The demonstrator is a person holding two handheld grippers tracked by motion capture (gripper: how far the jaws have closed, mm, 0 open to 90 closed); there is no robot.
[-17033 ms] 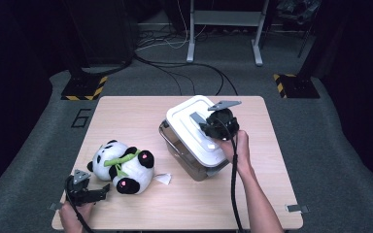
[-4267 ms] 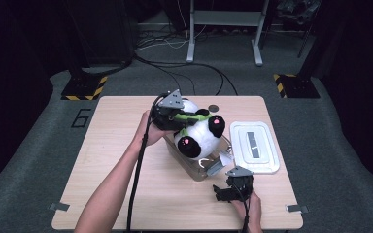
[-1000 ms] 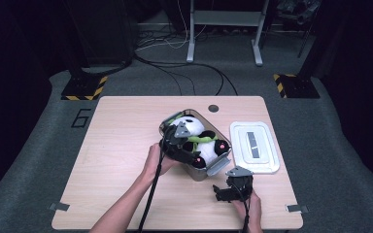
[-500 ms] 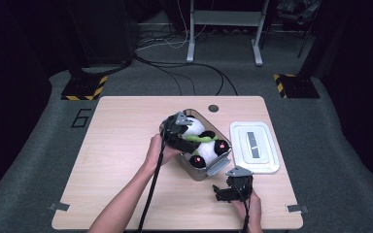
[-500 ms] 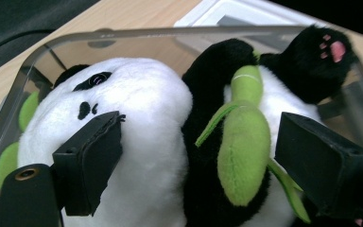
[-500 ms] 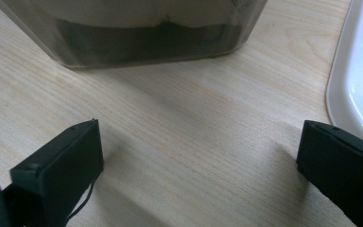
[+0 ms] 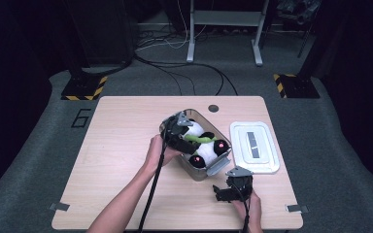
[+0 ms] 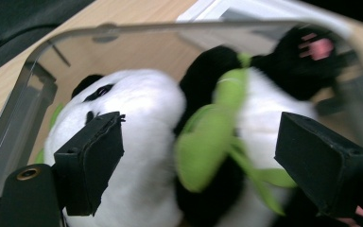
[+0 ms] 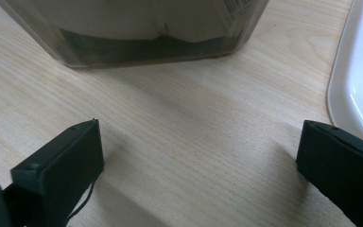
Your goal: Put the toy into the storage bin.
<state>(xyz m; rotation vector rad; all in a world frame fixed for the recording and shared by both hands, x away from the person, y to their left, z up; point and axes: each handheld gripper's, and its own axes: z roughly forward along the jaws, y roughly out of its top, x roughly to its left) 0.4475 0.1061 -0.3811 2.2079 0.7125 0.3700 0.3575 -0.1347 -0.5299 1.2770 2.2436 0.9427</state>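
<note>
We saw panda plush (image 7: 201,144) inside clear bin (image 7: 197,171) | lid (image 7: 253,146) off | left gripper (image 7: 178,132) jaws wide over it | right gripper (image 7: 229,190) spread, empty | panda's lower body blurred.

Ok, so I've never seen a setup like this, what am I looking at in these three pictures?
A person at a wooden table holds a hand tool with a two-jaw claw in each hand. One camera looks down from above; the other two ride on the claws and look along their black jaws. On the table stand a clear plastic box with a plush panda inside, and its white lid beside it. The left claw is inside the box, jaws wide on either side of the panda, not pressing it. The right claw rests open and empty near the box.
</note>
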